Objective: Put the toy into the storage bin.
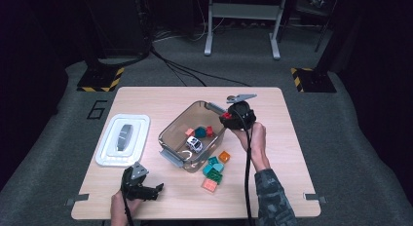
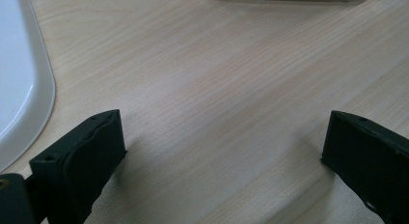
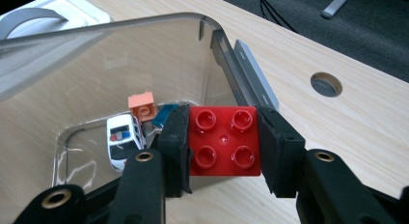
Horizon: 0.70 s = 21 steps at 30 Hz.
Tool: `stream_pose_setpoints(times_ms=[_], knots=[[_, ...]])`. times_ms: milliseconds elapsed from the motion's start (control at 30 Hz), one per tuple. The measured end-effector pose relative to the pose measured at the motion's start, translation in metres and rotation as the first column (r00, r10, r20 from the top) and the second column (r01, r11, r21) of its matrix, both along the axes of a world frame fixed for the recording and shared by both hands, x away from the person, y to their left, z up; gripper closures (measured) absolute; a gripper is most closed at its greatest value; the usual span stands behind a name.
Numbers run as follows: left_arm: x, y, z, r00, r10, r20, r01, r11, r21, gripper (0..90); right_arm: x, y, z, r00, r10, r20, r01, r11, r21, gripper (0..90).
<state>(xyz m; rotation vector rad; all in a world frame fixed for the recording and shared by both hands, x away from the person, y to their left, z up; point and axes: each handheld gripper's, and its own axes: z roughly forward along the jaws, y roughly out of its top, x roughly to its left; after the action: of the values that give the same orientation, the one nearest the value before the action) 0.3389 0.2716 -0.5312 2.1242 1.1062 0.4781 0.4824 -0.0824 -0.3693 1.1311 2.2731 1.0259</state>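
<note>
The right tongs (image 3: 223, 142) are clamping a red four-stud brick (image 3: 224, 139) between their pads, holding it above the right wall of the clear plastic bin (image 1: 170, 128) that is sitting in the middle of the desk (image 1: 272, 187). In the high view the right tongs (image 1: 233, 120) are hanging over the bin's far right corner, with the hand behind them toward the desk's right edge.

Inside the bin, a white toy police car (image 1: 194, 143) is lying near the middle of the floor, with an orange brick (image 1: 190, 132), a teal piece (image 1: 200, 132) and a red piece (image 1: 210, 131) just beyond it. In the right gripper view the car (image 3: 123, 139) and the orange brick (image 3: 143, 105) are showing to the left of the held brick, below it.

Loose bricks are lying on the desk just outside the bin's near right corner: an orange one (image 1: 224, 156), teal ones (image 1: 214, 162), a green one (image 1: 214, 176) and a pink one (image 1: 210, 184).

The bin's white lid (image 1: 122, 140) is lying flat by the desk's left edge, well apart from the bin.

The left tongs (image 1: 146, 189) are resting low near the desk's near left corner, jaws standing wide apart with nothing between them; in the left gripper view the left tongs (image 2: 224, 147) are showing bare wood between the jaws and the lid's rim (image 2: 29, 103) at the left.
</note>
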Motion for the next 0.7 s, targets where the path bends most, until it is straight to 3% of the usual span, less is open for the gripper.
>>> stream_pose_setpoints(times_ms=[300,567,700], knots=[[0.0,0.0,0.0,1.0,0.0,0.0,0.0,1.0,0.0,1.0,0.012,0.02,-0.007,0.9985,0.037,-0.041,-0.038,0.9987,-0.033,58.7],[0.0,0.0,0.0,1.0,0.0,0.0,0.0,1.0,0.0,1.0,0.017,0.02,-0.012,0.9965,0.023,-0.08,-0.026,0.9987,-0.043,58.6],[0.0,0.0,0.0,1.0,0.0,0.0,0.0,1.0,0.0,1.0,0.019,0.019,-0.015,0.9966,0.027,-0.078,-0.032,0.9978,-0.058,58.6]])
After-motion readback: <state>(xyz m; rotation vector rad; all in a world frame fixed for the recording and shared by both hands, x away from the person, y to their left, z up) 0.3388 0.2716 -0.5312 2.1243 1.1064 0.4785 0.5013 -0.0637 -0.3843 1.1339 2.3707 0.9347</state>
